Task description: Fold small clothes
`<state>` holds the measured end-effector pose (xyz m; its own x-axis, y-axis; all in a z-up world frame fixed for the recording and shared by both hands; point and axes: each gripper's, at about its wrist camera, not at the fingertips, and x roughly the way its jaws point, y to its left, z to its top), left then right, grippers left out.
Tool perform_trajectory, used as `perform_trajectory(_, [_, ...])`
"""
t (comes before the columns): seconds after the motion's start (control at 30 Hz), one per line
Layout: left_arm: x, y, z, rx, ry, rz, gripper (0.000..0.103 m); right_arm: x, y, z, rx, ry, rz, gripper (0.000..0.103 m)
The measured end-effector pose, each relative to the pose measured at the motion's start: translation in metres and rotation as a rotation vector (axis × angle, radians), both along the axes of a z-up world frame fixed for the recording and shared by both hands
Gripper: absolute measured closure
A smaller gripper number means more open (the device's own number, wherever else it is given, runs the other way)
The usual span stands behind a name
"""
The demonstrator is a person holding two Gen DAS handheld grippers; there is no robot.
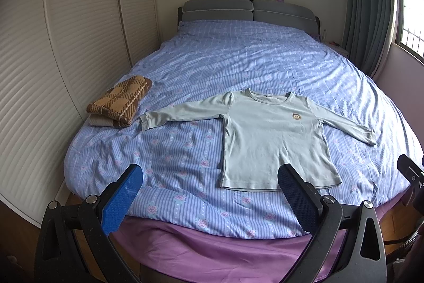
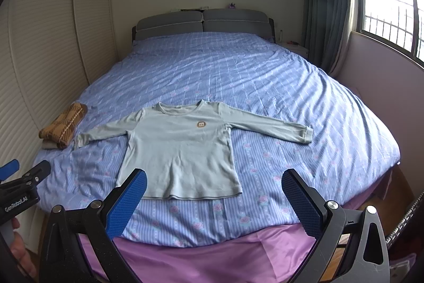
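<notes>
Left to right across the bed (image 1: 238,66):

- Far left, near the wardrobe side: brown plaid garment (image 1: 120,100), already folded, atop a second pale folded piece. Well apart from both tools.
- Left gripper (image 1: 210,193): jaws spread wide, holding nothing, hovering over the foot edge. Left of the hem's left corner, with only the right pad over the hem.
- Centre: long-sleeved shirt (image 2: 180,148), pale green, laid flat, front up, small bear badge on chest. Collar away, hem nearest the jaws; body axis runs away from the tools, sleeves stretched crosswise.
- Right gripper (image 2: 213,194): jaws likewise spread, empty, straddling the hem's right corner. Probably the nearer tool for the right sleeve.
</notes>
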<state>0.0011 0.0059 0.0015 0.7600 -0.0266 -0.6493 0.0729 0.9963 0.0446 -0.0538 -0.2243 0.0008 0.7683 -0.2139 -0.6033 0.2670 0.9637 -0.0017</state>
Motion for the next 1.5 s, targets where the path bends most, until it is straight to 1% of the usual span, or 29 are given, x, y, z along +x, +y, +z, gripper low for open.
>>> perform_trajectory(0.6, [0.0016, 0.0004, -0.0007, 0.002, 0.001, 0.002, 0.0, 0.0004, -0.001, 0.0003, 0.004, -0.001, -0.001, 0.001])
perform_trajectory(0.8, [-0.0007, -0.0028, -0.0049, 0.003, -0.001, -0.001, 0.0, 0.0003, -0.0011, 0.0007, 0.003, 0.004, -0.003, 0.001])
perform_trajectory(1.5, [0.0013, -0.0047, -0.0053, 0.011, 0.01, -0.005, 0.0, 0.0004, 0.0018, -0.0053, 0.018, 0.006, -0.01, 0.001])
